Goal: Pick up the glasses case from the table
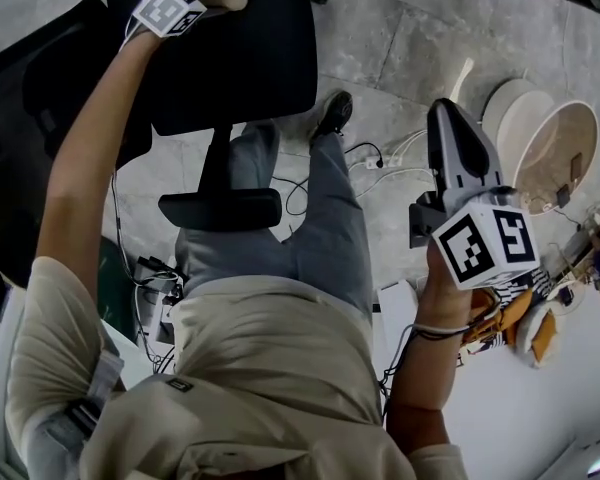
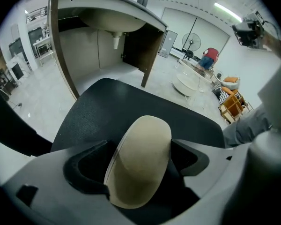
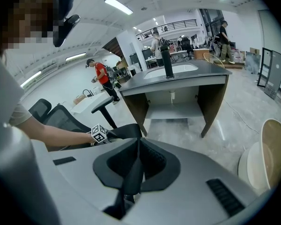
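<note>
1. Person, seated, filling the head view from 6 o'clock to centre: beige shirt (image 1: pixel 250 368), grey trousers (image 1: pixel 320 228).
2. Black office chair (image 1: pixel 240 48), at 11 to 12 o'clock in the head view, its armrest (image 1: pixel 220 208) nearer centre. Its pad fills the middle of the left gripper view.
3. Dark counter (image 3: pixel 178 78) with a basin and a tall tap (image 3: pixel 168 64), at 12 to 1 o'clock in the right gripper view.
4. Round beige tub (image 1: pixel 555 153), on the stone floor at 2 o'clock in the head view.
5. Right gripper (image 3: pixel 138 144): jaws pressed together, nothing between them. Marker cube (image 1: pixel 485 243) at 4 o'clock in the head view.
6. Left gripper (image 2: pixel 139 143): jaws spread wide, grip released.
7. Glasses case (image 2: pixel 140 163), beige, rounded, tilted. It sits between the left jaws, with dark gaps beside it and the chair pad directly behind. Whether it touches the pad cannot be told. In the head view it is at 11 o'clock.
</note>
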